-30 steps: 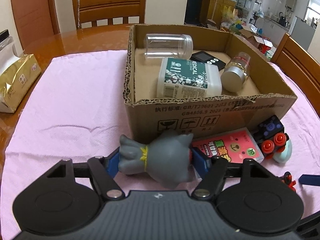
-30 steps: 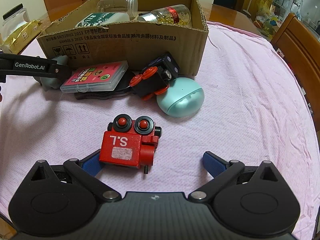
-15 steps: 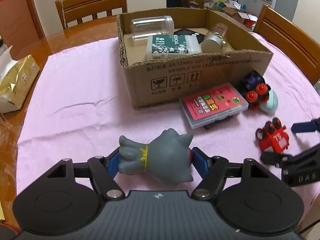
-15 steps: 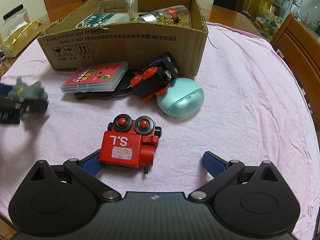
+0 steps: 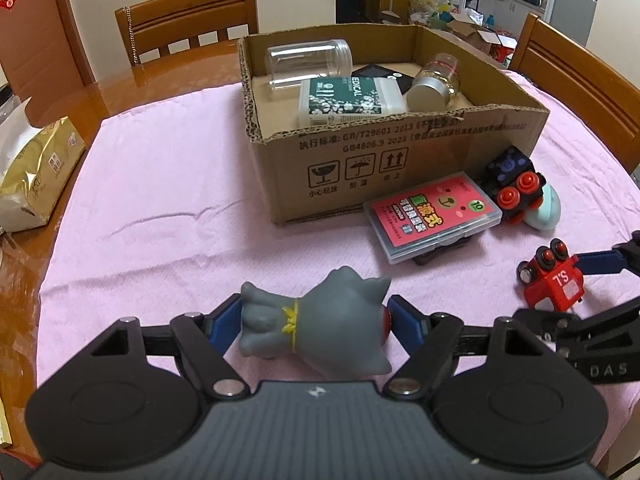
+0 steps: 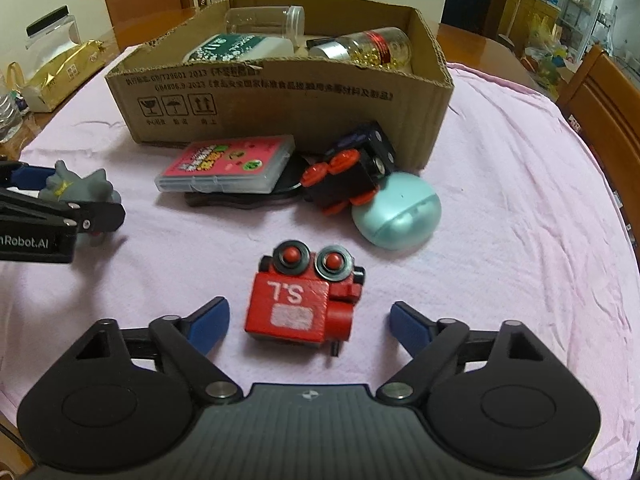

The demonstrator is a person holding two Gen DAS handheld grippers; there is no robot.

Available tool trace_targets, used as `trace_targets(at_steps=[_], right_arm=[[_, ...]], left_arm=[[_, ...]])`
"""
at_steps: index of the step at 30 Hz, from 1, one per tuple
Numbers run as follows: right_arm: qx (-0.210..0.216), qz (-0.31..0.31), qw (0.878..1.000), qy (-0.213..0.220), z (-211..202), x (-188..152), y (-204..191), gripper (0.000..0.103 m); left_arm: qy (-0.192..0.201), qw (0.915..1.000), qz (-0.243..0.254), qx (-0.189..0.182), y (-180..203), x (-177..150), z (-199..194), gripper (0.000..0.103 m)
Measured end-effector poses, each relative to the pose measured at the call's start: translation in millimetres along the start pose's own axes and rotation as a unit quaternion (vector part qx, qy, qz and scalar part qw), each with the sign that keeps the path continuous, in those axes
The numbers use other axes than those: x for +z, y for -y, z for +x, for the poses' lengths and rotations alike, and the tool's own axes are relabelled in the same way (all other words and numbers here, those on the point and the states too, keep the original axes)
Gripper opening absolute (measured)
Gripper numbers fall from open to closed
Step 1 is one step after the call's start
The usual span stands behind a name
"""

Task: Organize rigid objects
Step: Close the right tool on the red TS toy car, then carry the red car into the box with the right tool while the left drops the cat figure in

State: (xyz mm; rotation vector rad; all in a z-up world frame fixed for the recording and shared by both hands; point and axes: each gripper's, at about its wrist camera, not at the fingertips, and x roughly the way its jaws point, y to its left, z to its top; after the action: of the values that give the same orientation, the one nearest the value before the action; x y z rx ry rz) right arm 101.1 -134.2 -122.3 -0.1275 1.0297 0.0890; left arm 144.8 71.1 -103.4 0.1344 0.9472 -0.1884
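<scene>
The left gripper [image 5: 316, 322] has the grey cat figure [image 5: 320, 326] between its blue pads, lying crosswise with its tail end at the left pad and its head at the right. The jaws are opening; the pads look to be at the toy's two ends, though whether they press it or merely flank it is hard to tell from this angle. The figure sits low over the pink cloth [image 5: 168, 200], at the near left of the scene.

The right gripper [image 6: 308, 320] has its jaws closing around the red toy train block [image 6: 306, 300], which lies on the cloth between the pads with a clear gap on each side, a little nearer the left pad. Its black wheels point to the far side.

Beyond the red block lie a teal egg-shaped case [image 6: 396, 216] and a black toy car with red wheels [image 6: 352, 176] leaning on it. Left of those is a pink card box [image 6: 226, 164], resting on a dark flat thing. Farther still stands the open cardboard box [image 6: 280, 108], holding a clear jar [image 5: 308, 64], a white bottle with a green label [image 5: 348, 100] and a capsule bottle [image 6: 368, 50], all on their sides. A gold tissue pack [image 5: 36, 176] lies off the cloth at the far left.
</scene>
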Motion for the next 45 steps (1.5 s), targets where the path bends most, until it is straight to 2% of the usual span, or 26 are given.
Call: trace_targets(at_steps=[3, 5, 7, 9, 12, 17, 23, 32, 38, 42, 45], right_arm=[[0.004, 0.006, 1.000, 0.003, 0.2, 3.9, -0.1, 0.077], [-0.009, 0.004, 1.000, 0.002, 0.6, 5.0, -1.4, 0.072], [-0.010, 0.008, 1.000, -0.001, 0.7, 6.7, -1.5, 0.070], [-0.013, 0.010, 1.000, 0.000, 0.2, 7.5, -1.7, 0.062], [-0.015, 0.014, 1.000, -0.002, -0.7, 8.8, -0.6, 0.057], [-0.009, 0.007, 1.000, -0.008, -1.2, 9.9, 0.1, 0.057], [0.018, -0.026, 0.999, -0.015, -6.9, 12.8, 1.8, 0.057], [0.067, -0.068, 0.995, -0.012, -43.0, 40.4, 18.9, 0.057], [0.076, -0.091, 0.993, 0.015, -69.6, 79.4, 37.5, 0.057], [0.077, -0.101, 0.991, 0.043, -76.6, 109.6, 50.0, 0.057], [0.074, -0.104, 0.990, 0.059, -75.0, 130.0, 55.4, 0.057]], left_arm=[[-0.001, 1.0000, 0.003, -0.003, -0.7, -1.1, -0.1, 0.078], [0.000, 1.0000, 0.008, -0.005, -1.2, -1.5, -0.8, 0.078], [0.000, 0.9999, 0.013, -0.009, -2.0, -1.4, -0.8, 0.078], [-0.002, 0.9997, 0.018, -0.014, -2.8, -0.7, -0.6, 0.076], [-0.006, 0.9994, 0.024, -0.024, -4.0, 1.0, -0.1, 0.074], [-0.016, 0.9985, 0.038, -0.035, -5.4, 4.7, -0.2, 0.072], [-0.030, 0.9974, 0.052, -0.041, -7.8, 9.6, -7.2, 0.072], [-0.045, 0.9927, 0.092, -0.063, -9.0, 36.8, -45.6, 0.072], [-0.022, 0.9919, 0.108, -0.062, -7.1, 68.3, -63.6, 0.072], [0.000, 0.9935, 0.093, -0.066, -7.6, 98.7, -66.7, 0.072], [0.020, 0.9938, 0.094, -0.055, -5.6, 122.7, -65.5, 0.072]])
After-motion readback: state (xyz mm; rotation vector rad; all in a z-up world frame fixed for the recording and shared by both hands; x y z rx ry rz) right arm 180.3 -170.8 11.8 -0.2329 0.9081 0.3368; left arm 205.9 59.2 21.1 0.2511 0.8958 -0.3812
